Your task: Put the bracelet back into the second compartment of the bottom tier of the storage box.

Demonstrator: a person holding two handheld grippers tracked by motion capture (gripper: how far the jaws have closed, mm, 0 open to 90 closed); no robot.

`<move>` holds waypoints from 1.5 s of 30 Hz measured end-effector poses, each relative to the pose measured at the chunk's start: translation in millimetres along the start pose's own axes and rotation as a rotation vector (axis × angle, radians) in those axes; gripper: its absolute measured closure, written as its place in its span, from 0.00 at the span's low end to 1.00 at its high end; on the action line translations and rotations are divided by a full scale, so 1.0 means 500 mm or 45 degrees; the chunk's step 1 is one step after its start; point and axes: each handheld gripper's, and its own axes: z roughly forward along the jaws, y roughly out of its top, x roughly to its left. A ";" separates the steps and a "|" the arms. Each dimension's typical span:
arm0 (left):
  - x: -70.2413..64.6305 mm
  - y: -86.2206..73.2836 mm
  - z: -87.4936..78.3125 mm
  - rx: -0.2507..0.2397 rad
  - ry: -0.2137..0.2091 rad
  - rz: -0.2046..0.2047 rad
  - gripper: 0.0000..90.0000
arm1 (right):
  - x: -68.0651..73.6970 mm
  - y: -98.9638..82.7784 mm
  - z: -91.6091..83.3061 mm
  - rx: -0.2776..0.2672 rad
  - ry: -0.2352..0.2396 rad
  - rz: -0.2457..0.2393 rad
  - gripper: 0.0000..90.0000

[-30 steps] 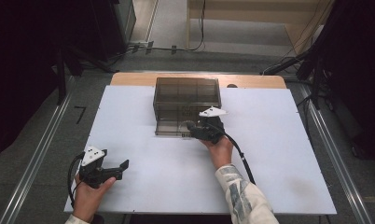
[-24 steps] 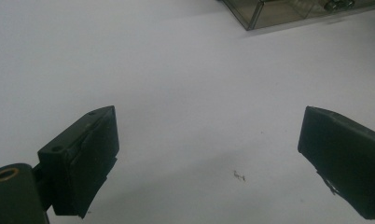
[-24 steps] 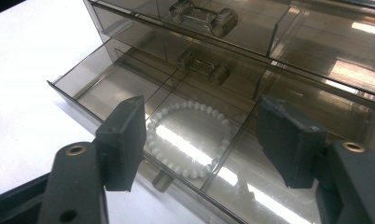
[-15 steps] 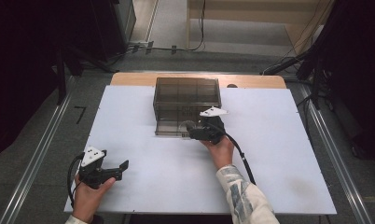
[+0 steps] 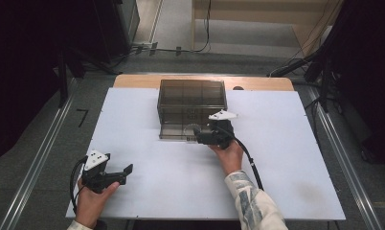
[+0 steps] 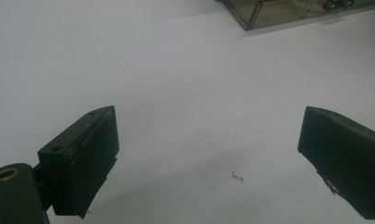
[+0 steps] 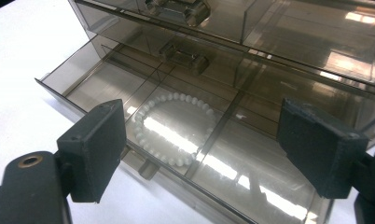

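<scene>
A smoky clear drawer box (image 5: 191,103) stands at the far middle of the white table (image 5: 286,143). Its bottom drawer (image 7: 83,79) is pulled out toward me. A white bead bracelet (image 7: 178,97) lies flat in one of the drawer's compartments. My right gripper (image 5: 200,135) hovers at the drawer's front, over the bracelet. The right gripper (image 7: 199,112) is open; its jaws have just been opening and nothing is pinched between them. My left gripper (image 5: 125,173) rests open near the table's front left, and in its own view (image 6: 209,135) bare table lies between the jaws.
A corner of the drawer box (image 6: 269,11) shows far off in the left gripper view. Upper drawers with small handles (image 7: 185,58) sit shut above the open one. A black cable (image 5: 250,160) trails from the right gripper along the forearm. Dark floor and metal rails surround the table.
The right gripper's jaws have spread apart at the drawer front. Both hands stay where they were, and the left gripper is unchanged.
</scene>
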 end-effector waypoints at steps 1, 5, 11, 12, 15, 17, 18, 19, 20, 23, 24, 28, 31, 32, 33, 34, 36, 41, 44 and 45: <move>0.000 0.000 0.000 0.000 -0.001 0.001 0.06 | -0.001 -0.001 -0.002 -0.002 -0.001 -0.002 0.16; 0.000 0.001 0.001 0.000 -0.005 0.005 0.06 | -0.008 -0.005 -0.006 -0.004 -0.002 0.010 0.16; 0.001 0.000 0.000 -0.003 -0.006 0.007 0.06 | -0.017 -0.004 -0.020 -0.017 -0.004 0.025 0.16; 0.001 0.000 0.000 0.000 -0.004 0.005 0.06 | -0.019 -0.002 -0.025 -0.025 -0.004 0.030 0.16; 0.001 0.000 -0.001 -0.007 -0.005 0.008 0.06 | -0.023 0.004 -0.041 -0.050 -0.008 0.023 0.16; 0.001 0.000 -0.002 -0.006 -0.003 0.008 0.06 | -0.026 0.006 -0.050 -0.057 -0.011 0.020 0.16; 0.001 0.000 -0.002 -0.006 -0.005 0.008 0.06 | -0.027 0.007 -0.053 -0.058 -0.013 0.019 0.16; 0.000 0.000 -0.002 -0.007 -0.006 0.009 0.06 | -0.027 0.007 -0.057 -0.058 -0.013 0.020 0.16; 0.000 0.000 -0.002 -0.007 -0.006 0.008 0.06 | -0.028 0.006 -0.060 -0.061 -0.013 0.016 0.16; 0.000 0.001 -0.001 -0.005 -0.005 0.008 0.06 | -0.032 0.006 -0.068 -0.068 -0.017 0.023 0.16; 0.000 0.001 -0.001 -0.004 -0.005 0.009 0.06 | -0.034 0.005 -0.071 -0.069 -0.019 0.024 0.16; 0.000 0.001 0.000 -0.004 -0.004 0.005 0.06 | -0.041 0.003 -0.081 -0.066 -0.026 0.026 0.16; 0.000 0.001 0.000 -0.004 -0.006 0.005 0.06 | -0.051 -0.001 -0.090 -0.067 -0.042 0.027 0.16; 0.000 0.001 0.000 -0.003 -0.006 0.006 0.06 | -0.055 -0.003 -0.094 -0.066 -0.046 0.033 0.16; 0.000 0.001 0.000 -0.004 -0.006 0.006 0.06 | -0.058 -0.005 -0.096 -0.065 -0.049 0.034 0.16; 0.000 0.001 0.000 -0.004 -0.006 0.005 0.06 | -0.063 -0.007 -0.099 -0.063 -0.055 0.039 0.16; 0.000 0.000 0.000 -0.003 -0.004 0.003 0.06 | -0.070 -0.012 -0.106 -0.063 -0.057 0.046 0.16; 0.000 0.001 0.001 -0.002 -0.007 0.001 0.06 | -0.080 -0.023 -0.123 -0.050 -0.055 0.045 0.16; 0.000 0.001 0.002 -0.002 -0.007 0.001 0.06 | -0.085 -0.031 -0.131 -0.044 -0.057 0.040 0.16; 0.000 0.001 0.002 -0.001 -0.007 0.001 0.06 | -0.087 -0.033 -0.133 -0.043 -0.060 0.043 0.16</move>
